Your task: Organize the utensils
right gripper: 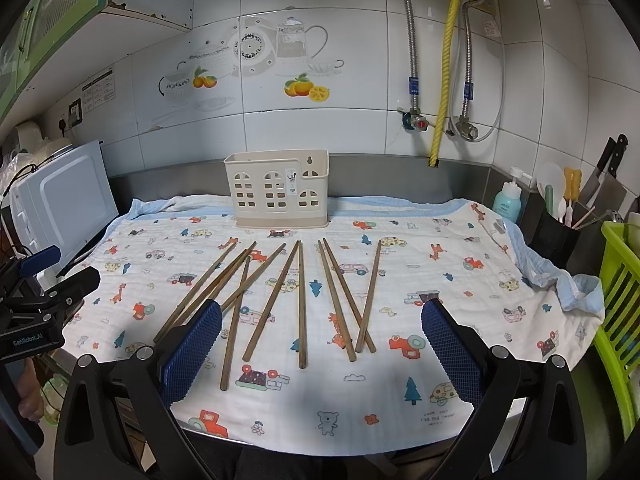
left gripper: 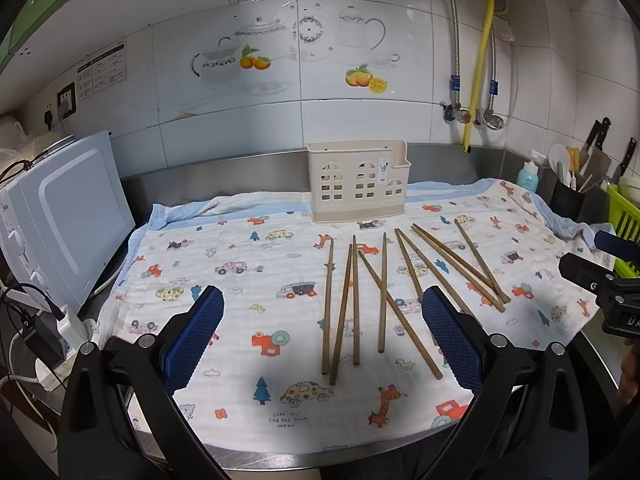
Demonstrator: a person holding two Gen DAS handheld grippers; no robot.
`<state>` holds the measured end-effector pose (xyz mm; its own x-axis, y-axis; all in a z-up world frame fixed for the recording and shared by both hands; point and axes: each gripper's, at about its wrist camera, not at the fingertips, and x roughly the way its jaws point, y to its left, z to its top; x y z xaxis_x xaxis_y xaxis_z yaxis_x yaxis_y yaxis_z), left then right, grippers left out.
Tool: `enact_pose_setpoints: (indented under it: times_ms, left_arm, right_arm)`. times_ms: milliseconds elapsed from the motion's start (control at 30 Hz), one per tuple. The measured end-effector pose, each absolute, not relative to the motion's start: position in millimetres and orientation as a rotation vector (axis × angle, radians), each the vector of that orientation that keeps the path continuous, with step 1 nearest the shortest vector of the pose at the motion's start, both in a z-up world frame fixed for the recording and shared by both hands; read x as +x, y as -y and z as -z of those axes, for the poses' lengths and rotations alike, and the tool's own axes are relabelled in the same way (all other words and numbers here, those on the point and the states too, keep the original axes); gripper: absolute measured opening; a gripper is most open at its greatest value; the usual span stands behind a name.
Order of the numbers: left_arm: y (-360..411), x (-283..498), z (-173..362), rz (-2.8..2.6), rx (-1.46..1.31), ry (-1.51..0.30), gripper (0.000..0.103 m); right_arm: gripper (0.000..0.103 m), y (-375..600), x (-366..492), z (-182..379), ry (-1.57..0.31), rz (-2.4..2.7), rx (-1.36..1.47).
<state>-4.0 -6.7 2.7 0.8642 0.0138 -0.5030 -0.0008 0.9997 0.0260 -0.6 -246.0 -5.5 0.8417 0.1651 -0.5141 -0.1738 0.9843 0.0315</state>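
Chopsticks (left gripper: 383, 292) lie loose on the printed cloth (left gripper: 248, 320), fanned out just ahead of both grippers. Left gripper (left gripper: 324, 340) hovers low over the cloth's near edge with its blue pads (left gripper: 192, 340) spread wide, holding nothing; several sticks run between its fingers. Right gripper (right gripper: 322, 344) hangs likewise, fingers apart and empty, over the sticks' near ends. Beyond the sticks, the cream utensil holder (left gripper: 356, 182) stands upright at the back of the cloth, against the steel backsplash. A white microwave (left gripper: 68, 216) sits off to the left.
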Motion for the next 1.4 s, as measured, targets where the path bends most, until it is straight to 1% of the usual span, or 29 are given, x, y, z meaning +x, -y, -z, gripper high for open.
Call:
enact_pose_setpoints:
  times_ms: [600,1233,1267,1300,1400]
  left_arm:
    - [7,2,1,-0.007,0.03,-0.54,0.098]
    - [2,17,32,0.057,-0.015,-0.595,0.096]
    - [3,19,34,0.071,-0.021,-0.599,0.096]
    - [4,20,37,0.084,-0.024,-0.603,0.093]
    - [10,25,46,0.125,-0.032,-0.619,0.089]
  right_arm:
    - [0.097,248,5,11,-0.552,-0.174,-0.002]
    - [0.096,259,17,34,-0.582,-0.151,0.024]
    - [0.096,259,19,35,-0.585,-0.149,0.024]
    - [0.096,260,20,37,-0.589,-0.147,0.023]
    - [0.096,261,24,43,-0.602,-0.146,0.03]
